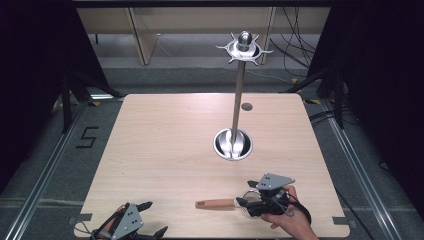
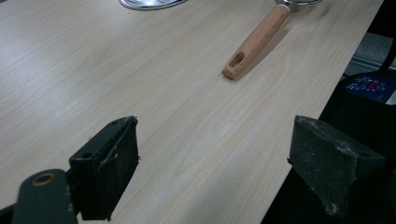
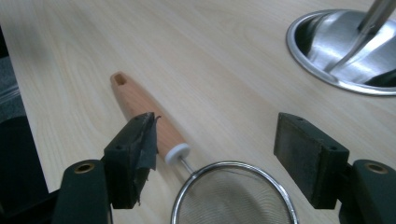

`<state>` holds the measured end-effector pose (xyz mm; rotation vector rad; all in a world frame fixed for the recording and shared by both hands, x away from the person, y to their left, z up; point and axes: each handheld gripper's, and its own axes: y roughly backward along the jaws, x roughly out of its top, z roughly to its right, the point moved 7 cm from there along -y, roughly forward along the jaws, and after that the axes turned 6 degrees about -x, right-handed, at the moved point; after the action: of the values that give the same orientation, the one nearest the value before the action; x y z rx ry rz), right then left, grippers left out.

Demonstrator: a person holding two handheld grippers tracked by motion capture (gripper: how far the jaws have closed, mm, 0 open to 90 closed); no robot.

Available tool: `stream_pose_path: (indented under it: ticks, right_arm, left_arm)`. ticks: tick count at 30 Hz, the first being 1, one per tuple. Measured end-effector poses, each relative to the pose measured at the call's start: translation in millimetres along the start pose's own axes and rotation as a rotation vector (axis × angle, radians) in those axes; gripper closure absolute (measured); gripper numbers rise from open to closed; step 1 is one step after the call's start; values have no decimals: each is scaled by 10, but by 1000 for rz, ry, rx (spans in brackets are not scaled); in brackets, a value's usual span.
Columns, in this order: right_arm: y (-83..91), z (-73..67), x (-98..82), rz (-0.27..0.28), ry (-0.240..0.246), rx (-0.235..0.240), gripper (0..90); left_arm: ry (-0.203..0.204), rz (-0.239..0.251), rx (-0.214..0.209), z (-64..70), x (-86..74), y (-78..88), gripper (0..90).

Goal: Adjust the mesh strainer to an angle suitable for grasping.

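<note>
Rack (image 1: pixel 239 90) mid-table; bare wood leftward.

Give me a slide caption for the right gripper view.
Open right gripper poised over a wooden-handled strainer beside the steel stand base.

A table (image 1: pixel 165 150) stood in the middle of the room. Right of its centre stood a stand (image 1: pixel 239 95), its pole rising from a round base dish (image 1: pixel 233 144) to a ring of hooks (image 1: pixel 244 48) at the top. A strainer (image 3: pixel 233 196) lay near the table's front edge, in front of the dish, its handle (image 1: pixel 215 203) pointing left. The right gripper (image 1: pixel 250 200) sat over the strainer's bowl; the left gripper (image 1: pixel 152 220) sat at the front left corner, well apart from it.
</note>
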<state>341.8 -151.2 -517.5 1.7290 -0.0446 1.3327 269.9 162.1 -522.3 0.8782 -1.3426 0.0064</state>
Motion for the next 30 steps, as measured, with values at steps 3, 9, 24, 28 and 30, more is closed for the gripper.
stream_pose_path:
  ticks: [3,9,24,28,30]
  right_arm:
    - [-57,-42,10,-11,10,3,301]
    - [-176,-198,27,-62,75,38,291]
    - [-459,-381,4,-204,226,73,403]
    - [-484,-389,3,-224,254,78,424]
    - [-490,-403,-3,-236,262,85,439]
  left_arm:
    - [4,-10,-7,3,-6,5,151]
    - [2,-10,-5,0,-5,6,152]
    - [10,-8,-9,9,-9,4,152]
    - [12,-8,-9,11,-9,6,152]
    - [2,-6,-3,3,-7,7,152]
